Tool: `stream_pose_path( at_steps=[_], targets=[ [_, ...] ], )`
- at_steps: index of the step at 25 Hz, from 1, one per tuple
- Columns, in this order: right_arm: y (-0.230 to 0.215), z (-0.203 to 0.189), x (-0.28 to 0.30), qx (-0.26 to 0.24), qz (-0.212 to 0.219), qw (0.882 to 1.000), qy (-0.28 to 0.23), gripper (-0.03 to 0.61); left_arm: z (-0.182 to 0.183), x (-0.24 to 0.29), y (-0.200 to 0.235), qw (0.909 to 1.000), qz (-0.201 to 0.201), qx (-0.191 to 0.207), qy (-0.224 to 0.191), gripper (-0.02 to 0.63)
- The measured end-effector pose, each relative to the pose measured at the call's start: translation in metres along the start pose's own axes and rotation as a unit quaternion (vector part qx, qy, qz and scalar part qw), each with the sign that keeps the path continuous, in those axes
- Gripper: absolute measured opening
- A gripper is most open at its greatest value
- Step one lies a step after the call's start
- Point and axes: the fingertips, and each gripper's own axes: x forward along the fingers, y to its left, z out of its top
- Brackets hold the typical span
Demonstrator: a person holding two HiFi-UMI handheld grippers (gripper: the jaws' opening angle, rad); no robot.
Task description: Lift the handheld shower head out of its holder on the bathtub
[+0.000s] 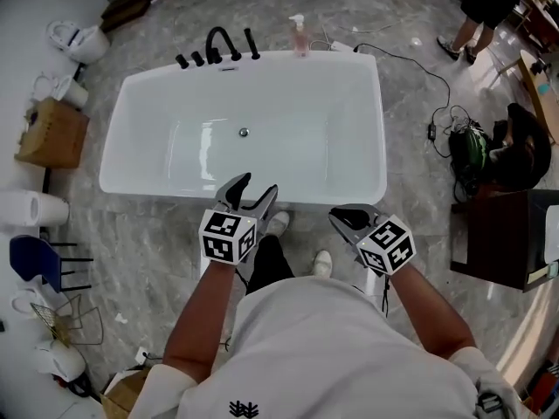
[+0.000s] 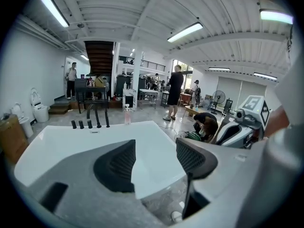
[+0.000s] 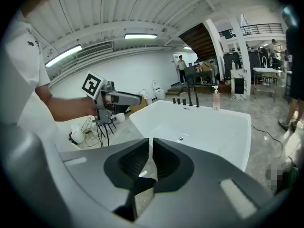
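The handheld shower head (image 1: 252, 44) is a slim black wand that stands upright in its holder on the far rim of the white bathtub (image 1: 376, 129). A black spout (image 1: 218, 42) and black knobs (image 1: 189, 59) stand to its left. In the left gripper view the shower head (image 2: 107, 117) is far off across the tub. It also shows small in the right gripper view (image 3: 197, 99). My left gripper (image 1: 258, 187) hangs open over the tub's near rim, its jaws (image 2: 156, 156) wide apart and empty. My right gripper (image 1: 339, 218) is shut and empty, just short of the near rim (image 3: 151, 158).
A pink soap bottle (image 1: 299, 35) stands on the far rim right of the shower head. A cardboard box (image 1: 52, 133) and toilets (image 1: 79, 40) stand left of the tub. A dark cabinet (image 1: 502, 234), cables (image 1: 437, 103) and a person's legs (image 1: 476, 24) are at the right.
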Motion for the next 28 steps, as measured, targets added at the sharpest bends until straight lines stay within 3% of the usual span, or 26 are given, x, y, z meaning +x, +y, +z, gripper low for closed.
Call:
stream_pose_path(
  at_steps=[13, 28],
  targets=[
    [-0.063, 0.045, 0.082, 0.081, -0.116, 0.990, 0.002, 0.040, 0.065, 0.145, 0.161, 0.9983, -0.048, 0.025, 0.023, 0.264],
    [-0.113, 0.050, 0.142, 0.189, -0.214, 0.957, 0.038, 0.025, 0.107, 0.328, 0.350, 0.9980, 0.000, 0.046, 0.042, 0.261]
  ],
)
